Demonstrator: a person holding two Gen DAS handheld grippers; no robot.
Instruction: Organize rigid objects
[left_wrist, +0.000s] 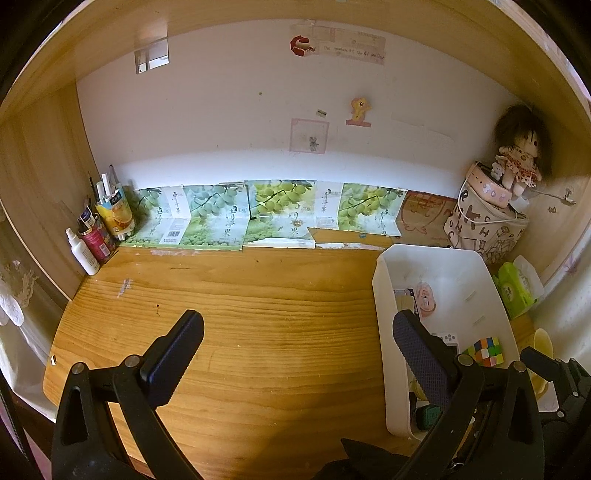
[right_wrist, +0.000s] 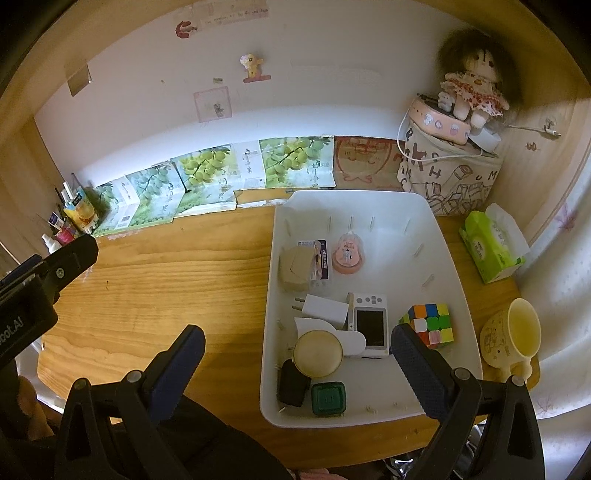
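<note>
On the wooden desk (right_wrist: 184, 280) stands one white bin (right_wrist: 448, 258), toward the right side, and all the small rigid things lie inside it. I count nine: one Rubik's cube (right_wrist: 430, 323), one white handheld game console (right_wrist: 370, 325), one white charger plug (right_wrist: 325, 308), one round cream tin (right_wrist: 318, 353), one green square box (right_wrist: 328, 398), one black item (right_wrist: 291, 382) touching the tin, one brown cardboard box (right_wrist: 293, 271), one card pack (right_wrist: 320, 260) beside it, and one pink dome toy (right_wrist: 348, 253). Outside the bin, on its right, are one yellow mug (right_wrist: 513, 334) and one green tissue pack (right_wrist: 491, 245).

The left gripper (left_wrist: 297, 350) hovers over bare wood just left of the bin, jaws spread wide, holding nothing. The right gripper (right_wrist: 297, 354) hangs above the bin's near half, also spread and empty.
</note>
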